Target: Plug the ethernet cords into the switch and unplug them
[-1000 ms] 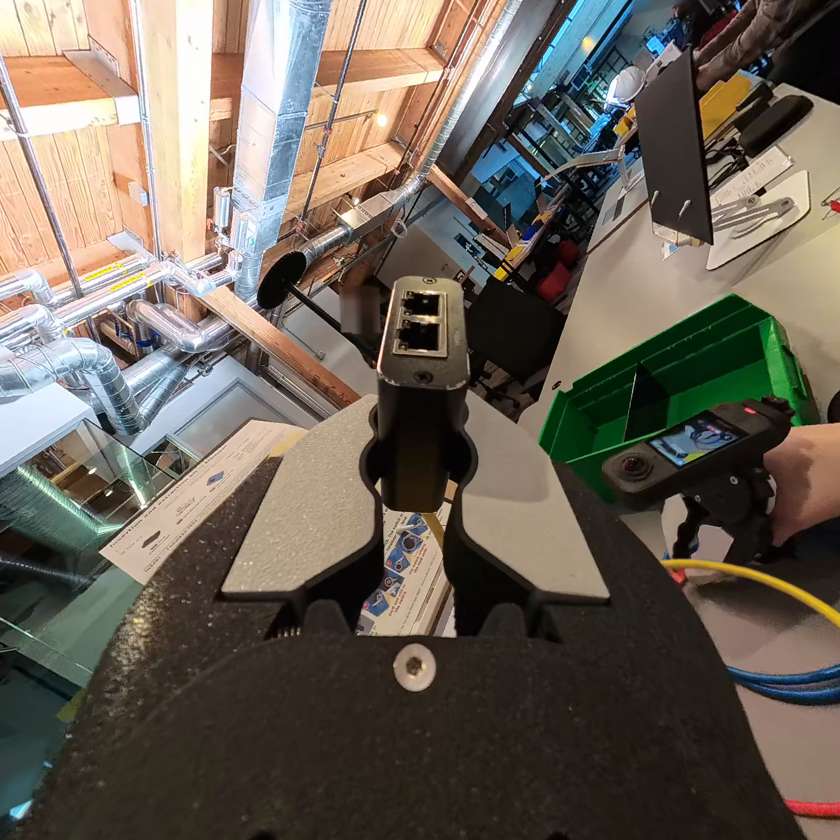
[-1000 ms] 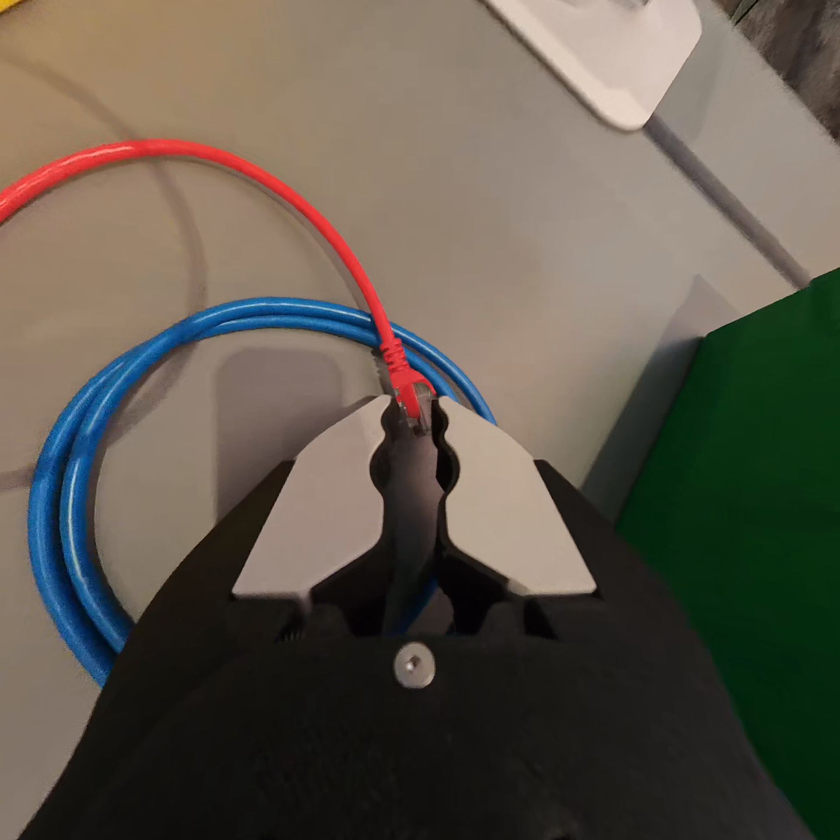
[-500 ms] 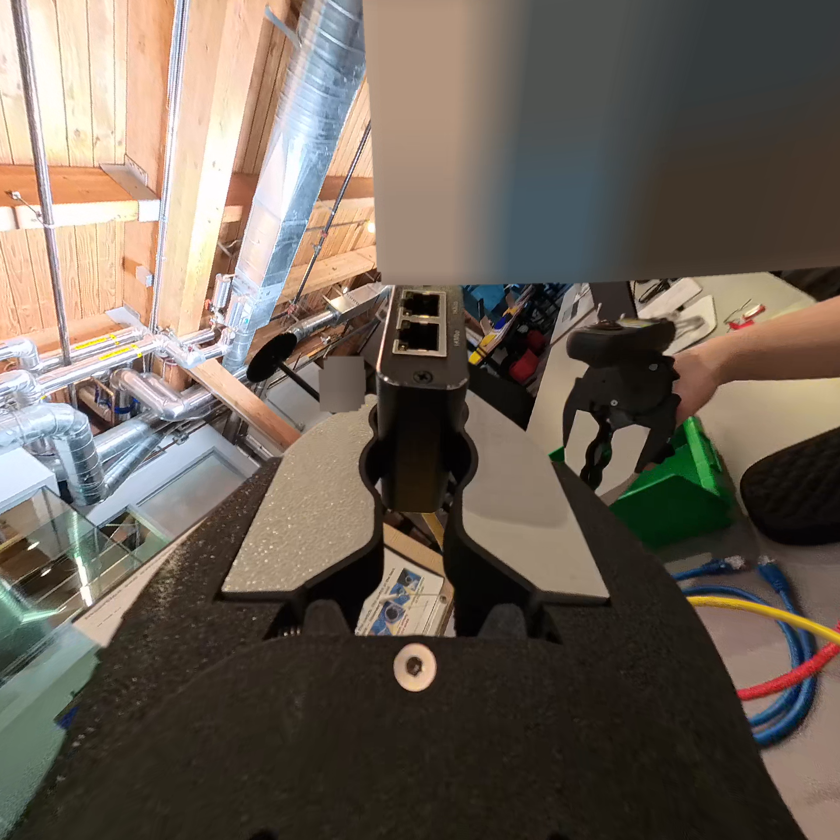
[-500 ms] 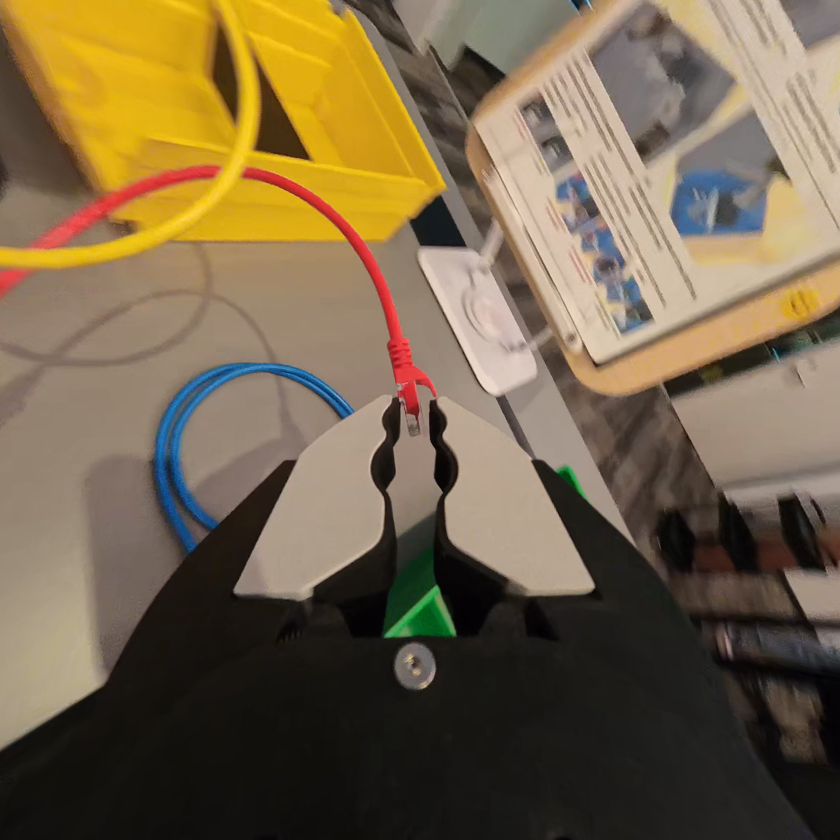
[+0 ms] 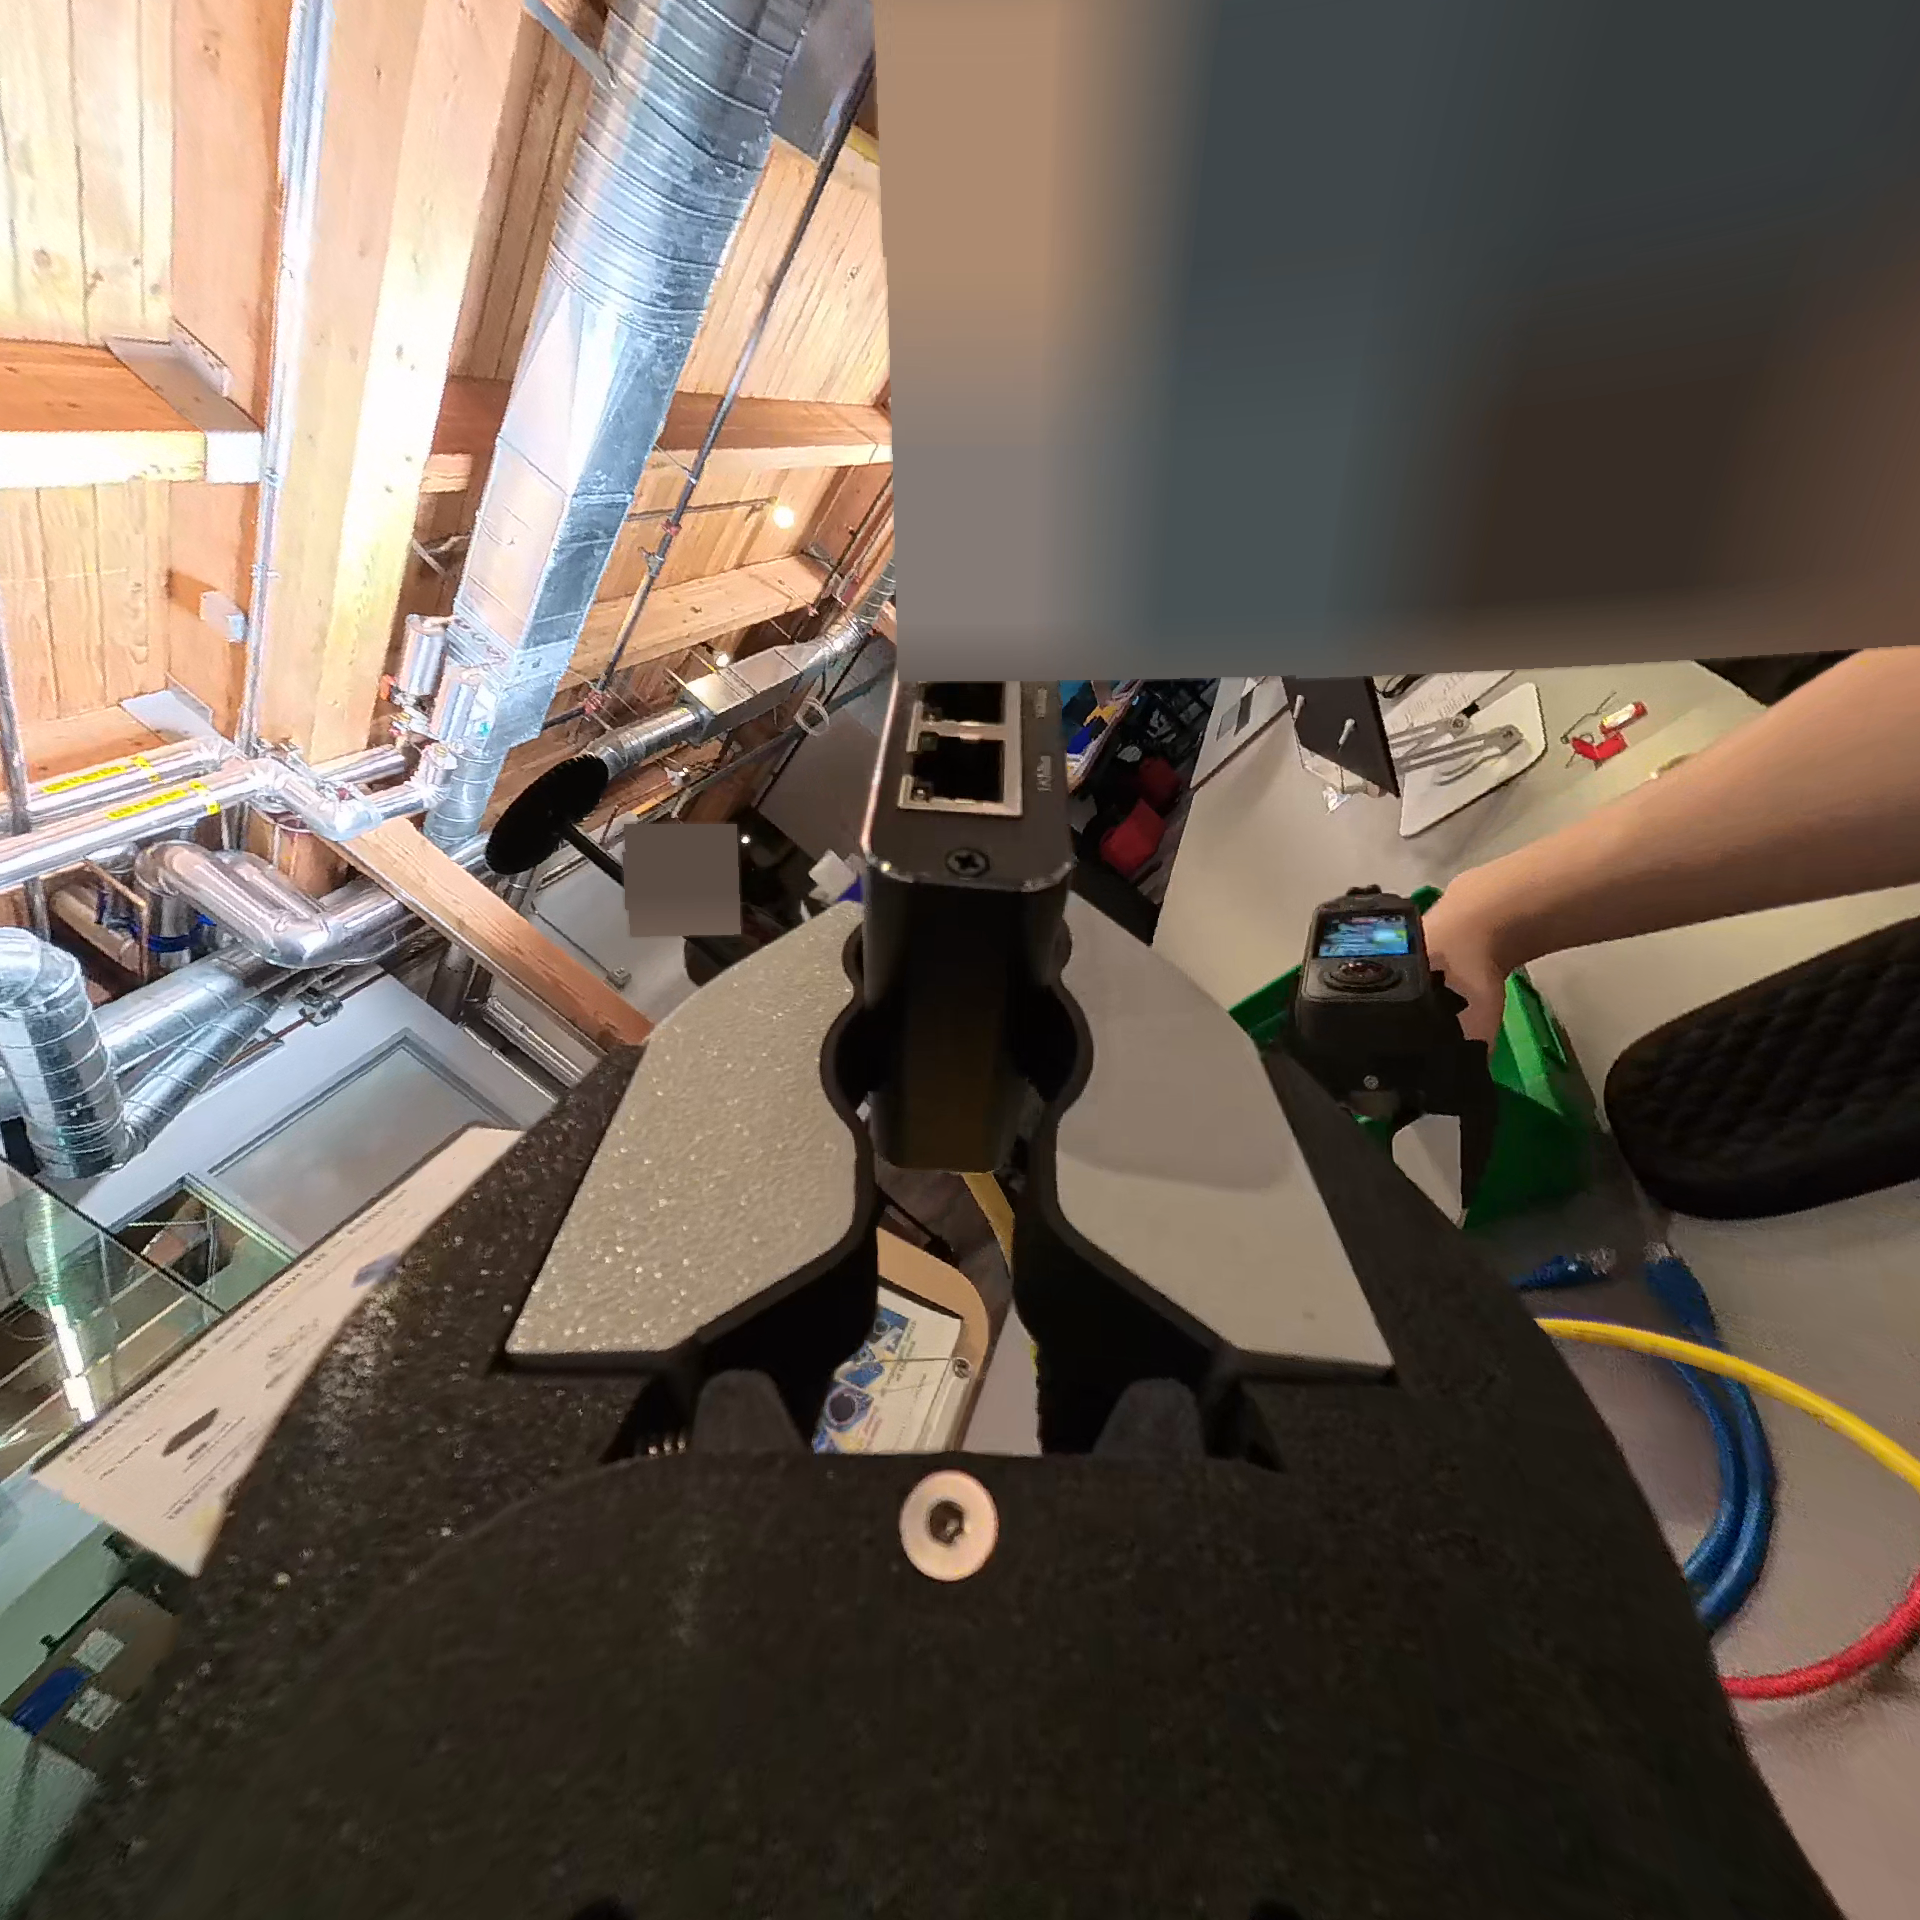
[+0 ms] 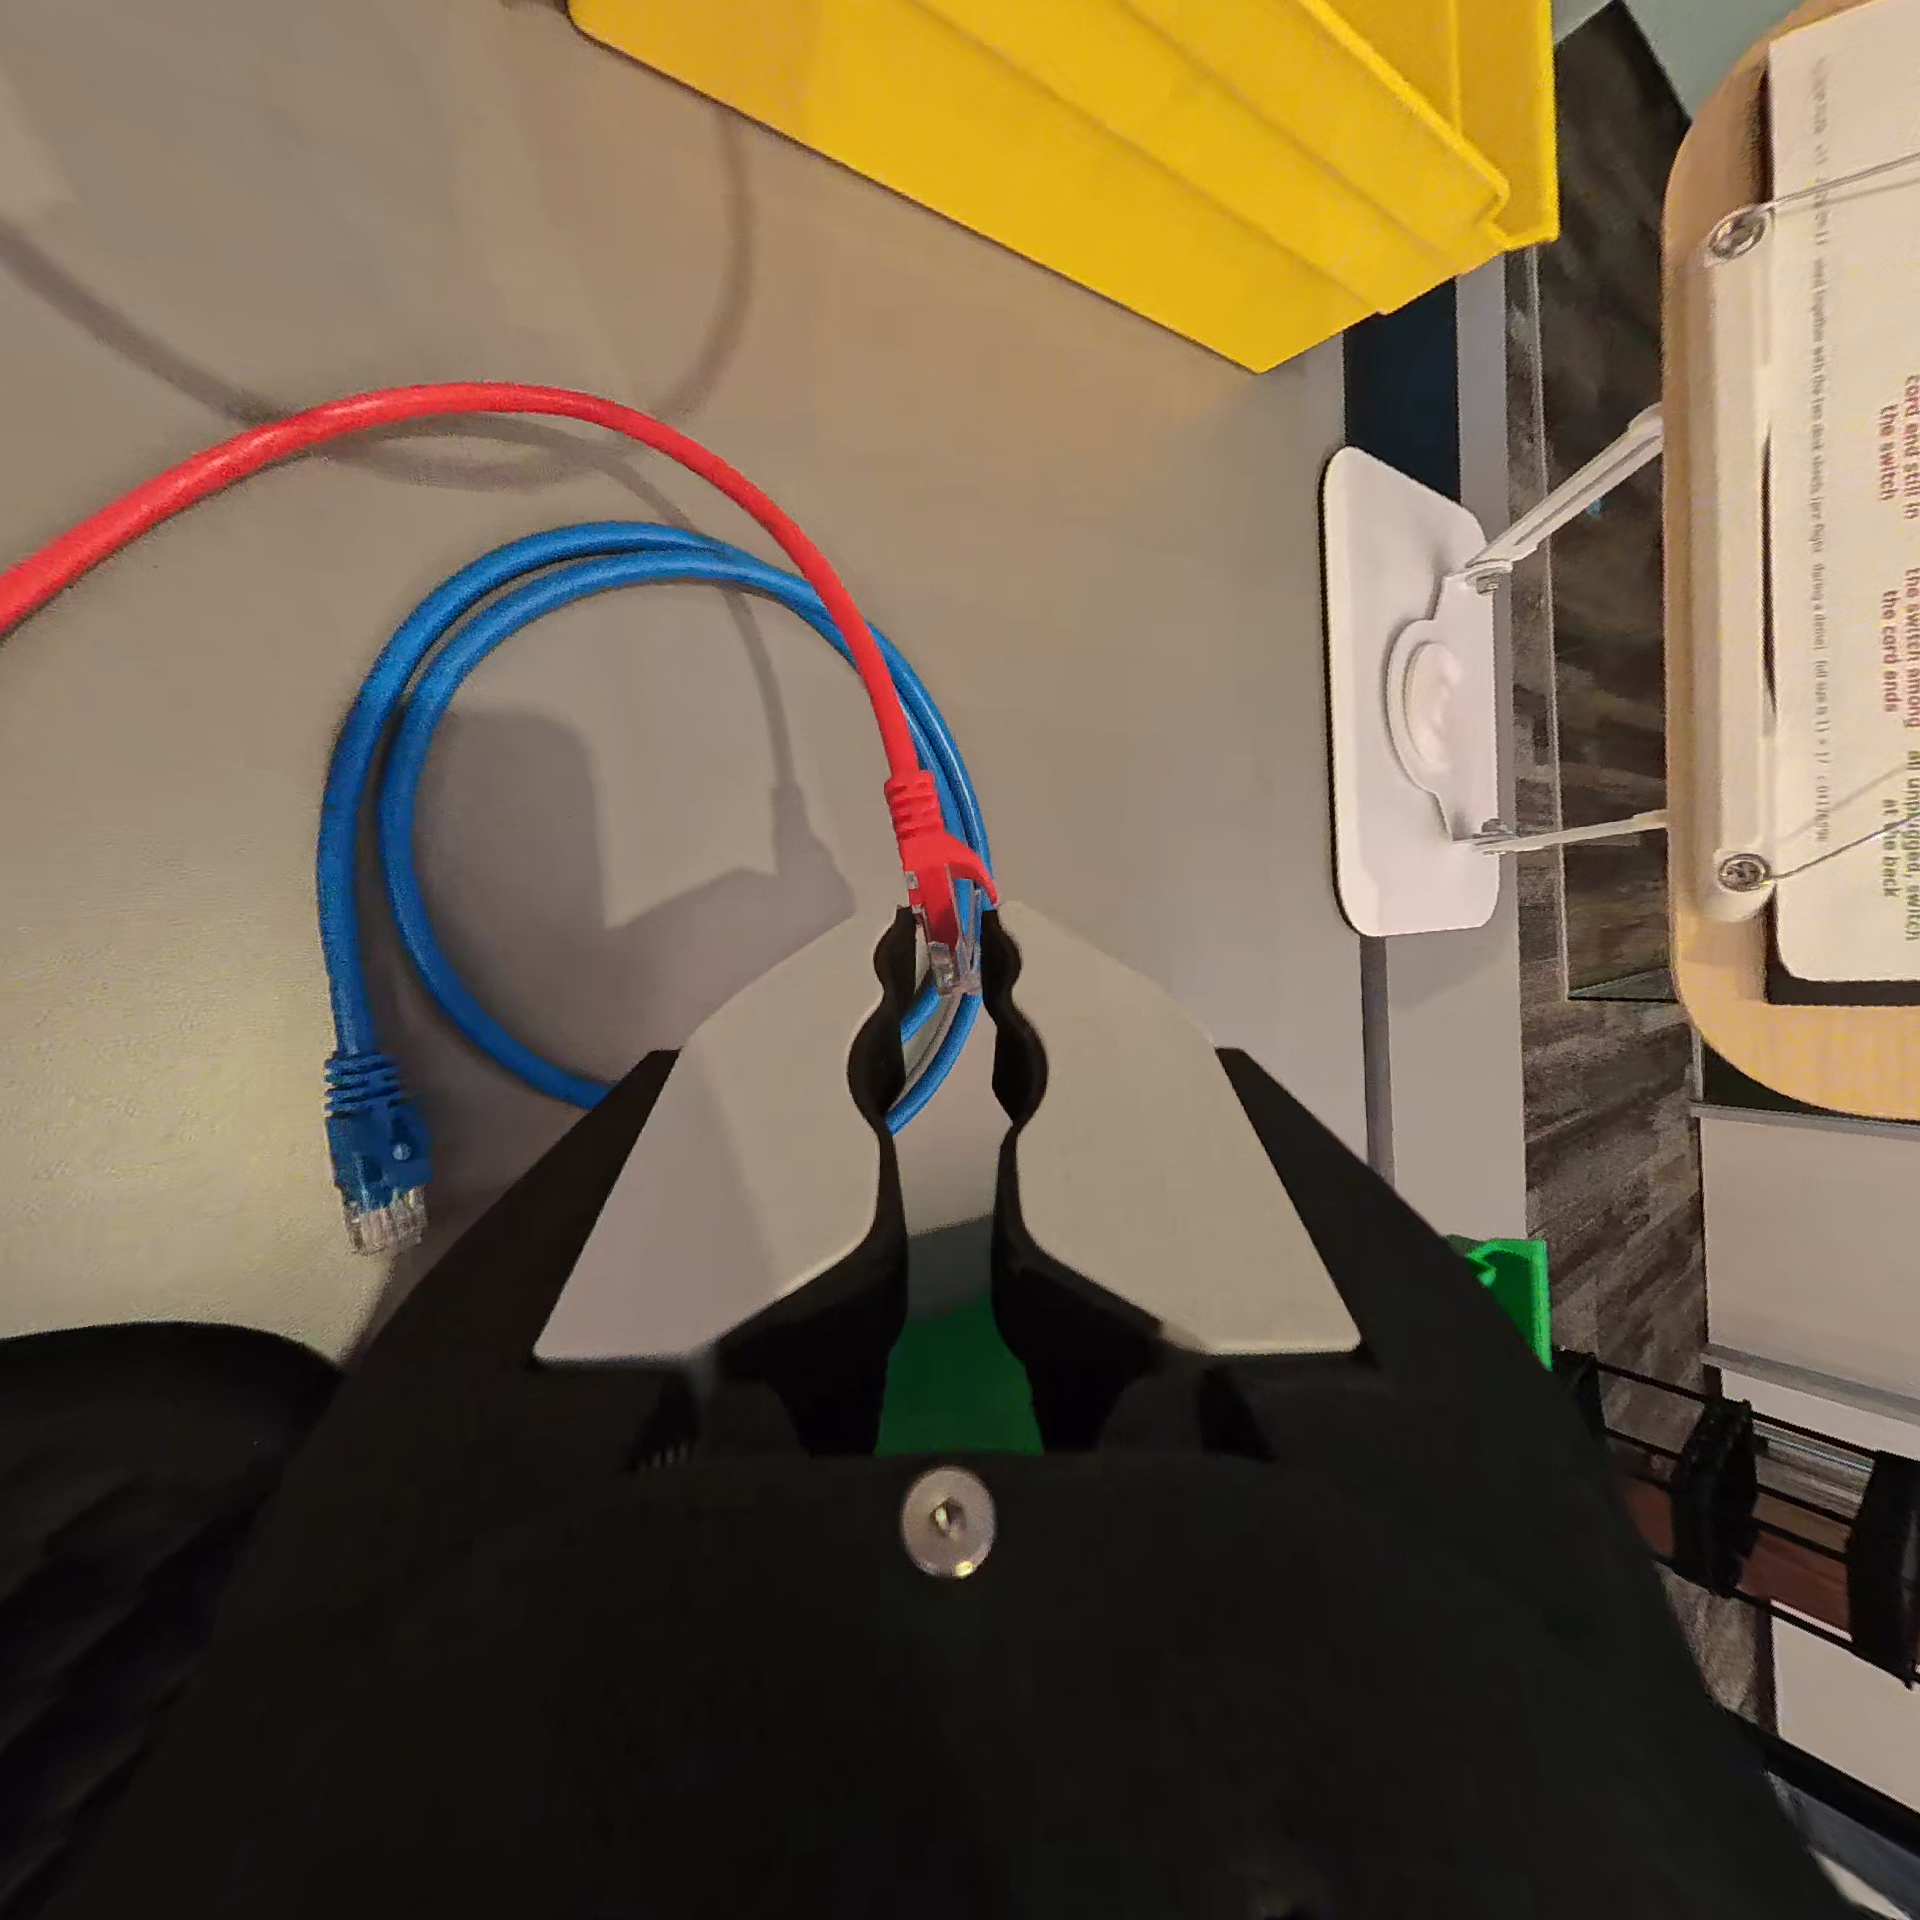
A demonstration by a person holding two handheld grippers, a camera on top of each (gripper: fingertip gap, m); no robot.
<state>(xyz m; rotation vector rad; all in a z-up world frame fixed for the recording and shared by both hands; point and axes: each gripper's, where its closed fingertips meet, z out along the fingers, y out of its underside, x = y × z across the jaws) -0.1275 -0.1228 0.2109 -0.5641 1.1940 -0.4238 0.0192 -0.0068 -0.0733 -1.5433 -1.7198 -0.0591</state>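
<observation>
My left gripper [image 5: 961, 997] is shut on a black switch [image 5: 961, 914] and holds it upright in the air, with two empty ports showing on its end. My right gripper [image 6: 945, 920] is shut on the plug of the red ethernet cord [image 6: 520, 400] and holds it above the grey table. It also shows in the left wrist view [image 5: 1371, 1029], held by a hand over the green bin. A coiled blue cord [image 6: 468, 644] lies on the table below, its plug [image 6: 374, 1153] free. A yellow cord [image 5: 1766, 1392] crosses the table.
A yellow bin [image 6: 1143, 156] stands at the table's far side. A green bin [image 5: 1527, 1101] and a black padded rest [image 5: 1766, 1070] lie to the right. A white stand base [image 6: 1413, 707] holds a sign board [image 6: 1818, 520] at the table edge [image 6: 1371, 1039]. Left tips to right tips: about 35 cm.
My right gripper lifted the red plug off the table and swung round with it; it now looks down on the blue coil. My left gripper tilted, still holding the switch.
</observation>
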